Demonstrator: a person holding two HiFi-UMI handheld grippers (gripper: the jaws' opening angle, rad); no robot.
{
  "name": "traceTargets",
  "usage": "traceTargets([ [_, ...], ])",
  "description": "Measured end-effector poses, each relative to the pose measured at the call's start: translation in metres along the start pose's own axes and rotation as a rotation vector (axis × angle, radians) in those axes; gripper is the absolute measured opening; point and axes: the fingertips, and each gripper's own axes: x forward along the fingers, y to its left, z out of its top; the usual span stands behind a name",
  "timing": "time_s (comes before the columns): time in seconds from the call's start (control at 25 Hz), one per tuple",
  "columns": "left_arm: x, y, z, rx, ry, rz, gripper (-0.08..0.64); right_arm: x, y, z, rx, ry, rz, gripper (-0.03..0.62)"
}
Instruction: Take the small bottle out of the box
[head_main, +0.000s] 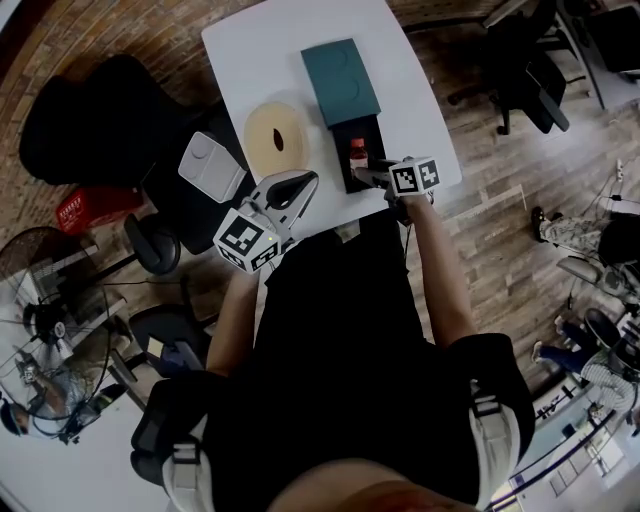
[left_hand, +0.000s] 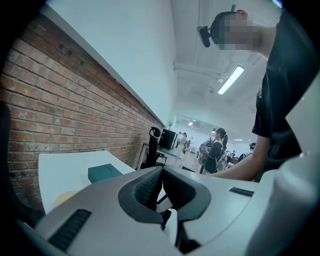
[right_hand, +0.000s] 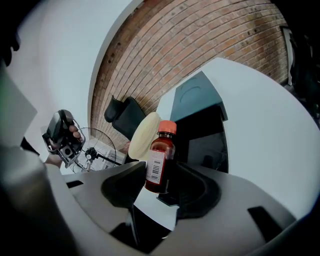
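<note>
The small bottle holds dark red liquid and has an orange cap and a white label. It stands upright between my right gripper's pads, which press on both of its sides. In the head view the small bottle is at the near end of the open black box, with my right gripper coming in from the table's near edge. The box's teal lid lies just behind it. My left gripper hangs at the table's near left edge, its jaws shut on nothing.
A round beige disc lies on the white table left of the box. A white device rests on a black chair beside the table's left side. Other people stand far off in the room.
</note>
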Motion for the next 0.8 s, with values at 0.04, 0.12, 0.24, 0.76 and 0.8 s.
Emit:
traceTargets([
  [0.04,0.0,-0.001,0.0,0.001,0.0,-0.002,0.021,-0.002,0.003,0.002,-0.006,-0.019,0.004,0.184],
  [0.12,0.0,-0.002,0.0,0.005,0.001,-0.006,0.021,-0.006,0.008,0.005,-0.017,-0.055,0.01,0.184],
  [0.24,0.0,-0.004,0.0,0.011,0.003,-0.013,0.021,-0.012,0.014,0.01,-0.034,-0.097,0.016,0.184],
  [0.76,-0.003,-0.005,0.002,0.023,0.0,-0.043,0.021,-0.035,0.045,0.022,-0.129,-0.24,0.048,0.186],
  [0.8,-0.004,-0.006,0.002,0.024,0.0,-0.045,0.021,-0.038,0.048,0.024,-0.136,-0.252,0.049,0.184],
])
